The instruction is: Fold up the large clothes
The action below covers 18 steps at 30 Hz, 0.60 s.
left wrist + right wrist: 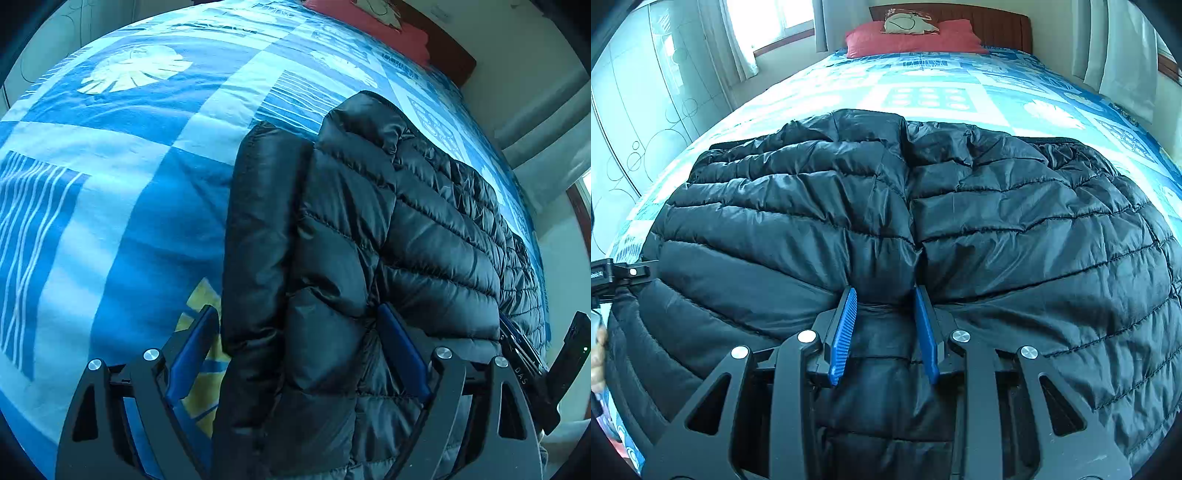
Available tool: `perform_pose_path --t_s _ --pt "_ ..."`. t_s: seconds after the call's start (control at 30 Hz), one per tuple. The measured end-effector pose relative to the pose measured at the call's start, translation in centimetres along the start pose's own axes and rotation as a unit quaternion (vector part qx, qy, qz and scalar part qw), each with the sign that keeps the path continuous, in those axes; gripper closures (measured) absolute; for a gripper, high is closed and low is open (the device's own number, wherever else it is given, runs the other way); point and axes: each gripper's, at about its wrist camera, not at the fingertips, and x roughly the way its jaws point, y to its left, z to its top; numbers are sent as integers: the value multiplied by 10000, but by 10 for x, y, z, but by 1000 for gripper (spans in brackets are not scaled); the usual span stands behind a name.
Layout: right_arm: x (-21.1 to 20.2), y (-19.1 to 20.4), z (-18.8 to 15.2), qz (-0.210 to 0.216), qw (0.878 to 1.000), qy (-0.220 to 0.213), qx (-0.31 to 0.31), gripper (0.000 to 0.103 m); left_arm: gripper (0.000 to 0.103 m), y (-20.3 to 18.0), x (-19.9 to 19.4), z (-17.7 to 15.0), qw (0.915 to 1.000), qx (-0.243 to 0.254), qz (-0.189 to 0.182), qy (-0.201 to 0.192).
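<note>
1. A black quilted puffer jacket (960,229) lay spread across the near end of a bed, filling most of the right wrist view.
2. In the left wrist view the jacket (388,240) ran from 6 o'clock up toward 1 o'clock, with a sleeve (258,240) folded along its left edge.
3. The right gripper (884,291) sat at 6 o'clock, its blue pads drawn close and pinching a bunched fold of the jacket between them.
4. The left gripper (295,314) stood at 6 o'clock with its claw spread wide around the thick sleeve and jacket edge; the right pad pressed into the fabric, while whether the left pad touched it could not be told.
5. The bedspread (129,221), blue with pale squares and leaf prints, stretched from 9 to 12 o'clock.
6. A red pillow (912,38) lay at 12 o'clock against a brown headboard (990,26).
7. Curtains (1126,55) hung at 2 o'clock.
</note>
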Motion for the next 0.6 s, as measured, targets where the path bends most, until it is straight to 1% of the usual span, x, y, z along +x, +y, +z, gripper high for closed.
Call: perform_pose_path --t_s 0.03,0.07,0.13,0.2,0.23,0.33,0.37,0.47,0.53,0.57,0.6 --pt "0 0 0 -8 10000 -3 -8 72 37 -2 -1 -1 9999 58 -116 -23" --pt "0 -1 0 -21 10000 -6 -21 72 42 -3 -2 -2 9997 101 -208 1" --pt "0 3 0 -102 9999 -22 -77 72 64 -10 -8 -3 9994 187 -291 17" --pt "0 6 -1 -174 9997 -45 -134 72 75 -19 -19 -4 9991 298 -306 -20" --pt "0 7 -2 -187 9997 -49 -136 72 78 -23 -24 -3 9990 333 -278 -53" --pt "0 7 -2 -167 9998 -43 -109 72 80 -40 -56 0 9982 354 -386 -277" --pt "1 7 -1 -164 9998 -43 -101 72 81 -44 -60 5 9977 390 -428 -339" --pt "1 6 0 -120 9999 -39 -69 72 81 -79 -95 7 9944 614 -649 -571" --pt "0 4 3 -59 10000 -24 -27 72 81 -106 -109 8 9920 862 -624 -678" --pt "-4 3 4 -38 10000 -46 -37 72 81 -114 -112 7 9911 953 -608 -710" --pt "-9 1 6 -53 9999 -80 -80 71 81 -130 -118 4 9893 1099 -581 -766"
